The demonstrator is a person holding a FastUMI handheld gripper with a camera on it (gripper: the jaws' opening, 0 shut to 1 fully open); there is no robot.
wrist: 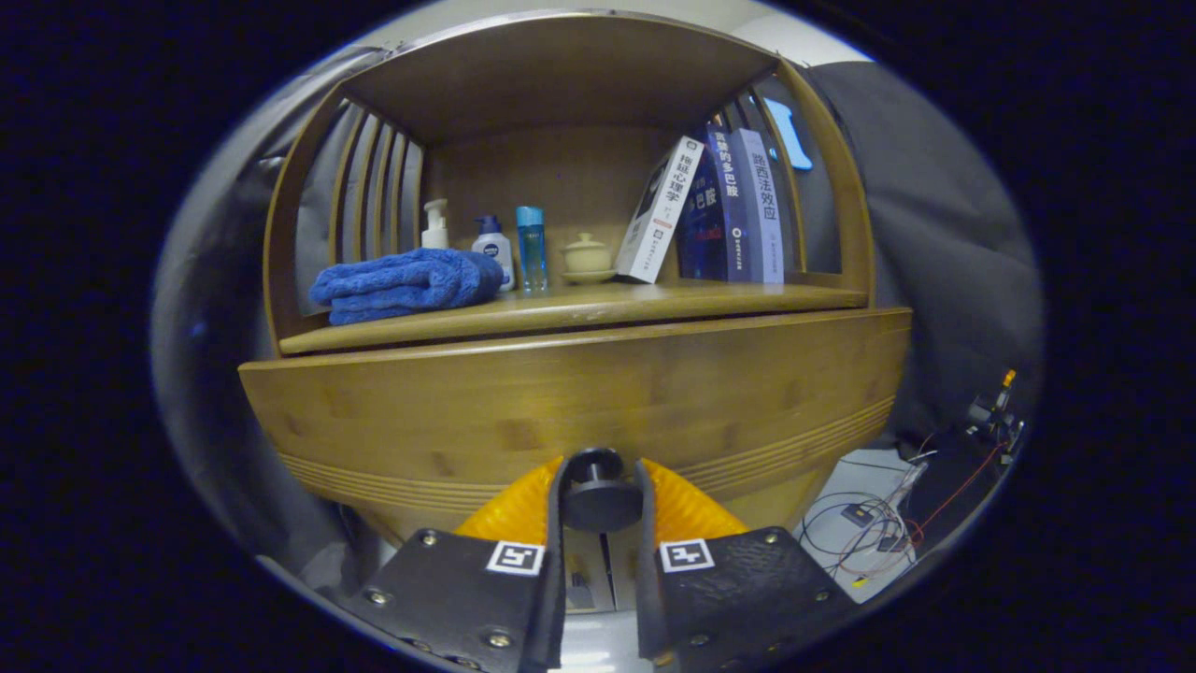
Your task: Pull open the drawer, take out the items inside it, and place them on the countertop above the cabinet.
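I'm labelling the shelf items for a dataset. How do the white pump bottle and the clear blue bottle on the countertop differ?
The white pump bottle is opaque and has a pump spout; the clear blue bottle is see-through with a plain flat cap. The white pump bottle stands behind the blue towel, partly hidden; the clear blue bottle stands past the towel's end, fully in sight. Both stand upright. The gripper has its fingers on either side of the drawer knob.

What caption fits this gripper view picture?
Gripper closed on the drawer knob of a bamboo cabinet, blue towel above.
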